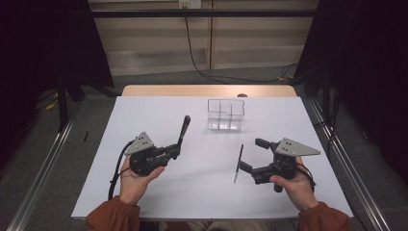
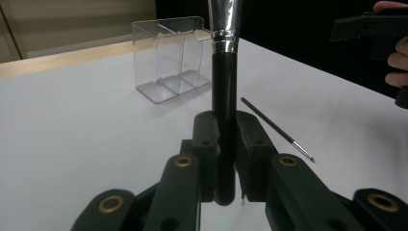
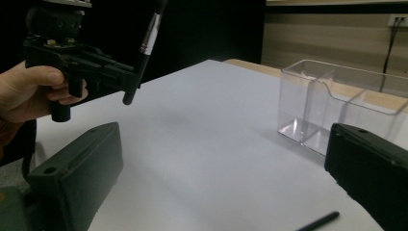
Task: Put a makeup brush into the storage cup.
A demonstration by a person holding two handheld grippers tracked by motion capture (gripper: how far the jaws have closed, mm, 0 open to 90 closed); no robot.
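Observation:
My left gripper (image 1: 174, 152) is shut on the black handle of a thick makeup brush (image 1: 185, 126), which sticks up and away over the white table (image 1: 159, 120). In the left gripper view the jaws clamp the handle (image 2: 224, 110) below its silver ferrule. My right gripper (image 1: 252, 155) hovers open at the right, with nothing between its wide-apart jaws. A thin black brush (image 1: 238, 163) lies flat on the table just left of it, with one end (image 3: 320, 221) low in the right gripper view. A clear divided organiser (image 1: 226, 114) stands empty at the back centre.
The organiser (image 2: 168, 62) stands beyond the held brush in the left gripper view, the thin brush (image 2: 276, 127) to its right. The right gripper view has the left gripper (image 3: 82, 62), its brush (image 3: 144, 53) and the organiser (image 3: 337, 106). A wooden strip (image 1: 207, 90) edges the table's far side.

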